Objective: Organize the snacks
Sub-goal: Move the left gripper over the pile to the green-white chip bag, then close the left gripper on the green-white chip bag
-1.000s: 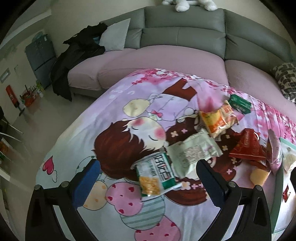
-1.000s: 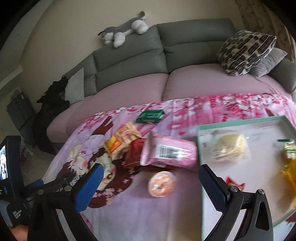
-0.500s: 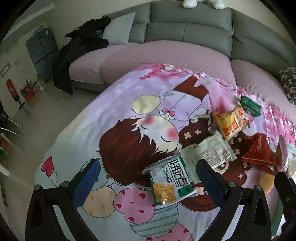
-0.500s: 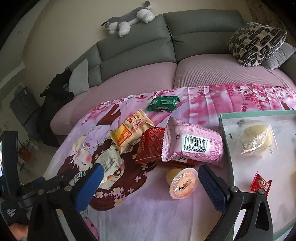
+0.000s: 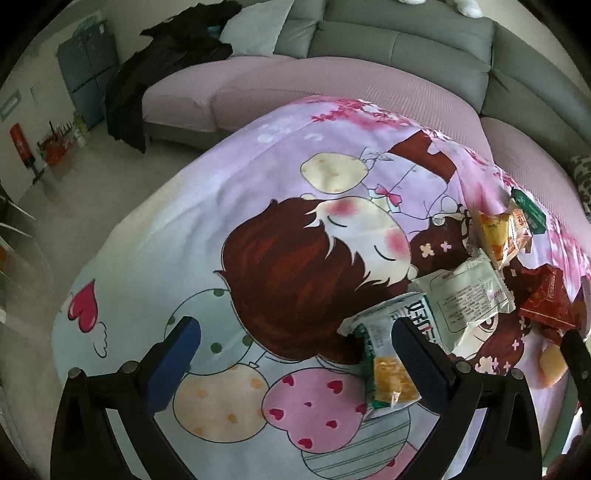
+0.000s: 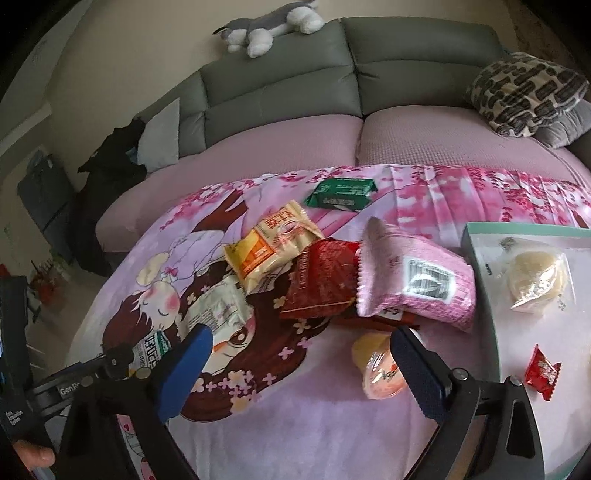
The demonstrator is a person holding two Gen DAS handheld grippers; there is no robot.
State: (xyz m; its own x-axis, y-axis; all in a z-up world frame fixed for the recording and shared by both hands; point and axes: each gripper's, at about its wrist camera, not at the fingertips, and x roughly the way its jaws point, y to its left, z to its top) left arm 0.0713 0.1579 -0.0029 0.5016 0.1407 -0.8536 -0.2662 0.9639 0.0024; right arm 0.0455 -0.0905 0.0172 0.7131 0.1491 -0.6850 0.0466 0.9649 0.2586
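Left gripper (image 5: 295,354): fingers wide, nothing between them — the right finger (image 5: 417,365) lies over the green-white pack (image 5: 388,354), though I cannot tell whether it touches.
Right gripper (image 6: 299,365): fingers wide and just closing a little, nothing held; the jelly cup (image 6: 376,365) sits just inside the right finger.
Cloth (image 6: 295,424): cartoon print, pink, spread under all the snacks.
Snack pile: pink bag (image 6: 413,280) lies on the red bag (image 6: 321,280); orange bag (image 6: 273,247) just beside, touching the red one; white pack (image 6: 218,306) next to the green-white pack; green packet (image 6: 341,194) apart, toward the sofa (image 6: 280,85).
Tray (image 6: 480,266): right of the pile — holds a pale bun (image 6: 535,277) in clear wrap and a small red candy (image 6: 543,373).
Sofa: grey back, plush dog (image 6: 269,26) on top, patterned pillow (image 6: 528,92) at right.
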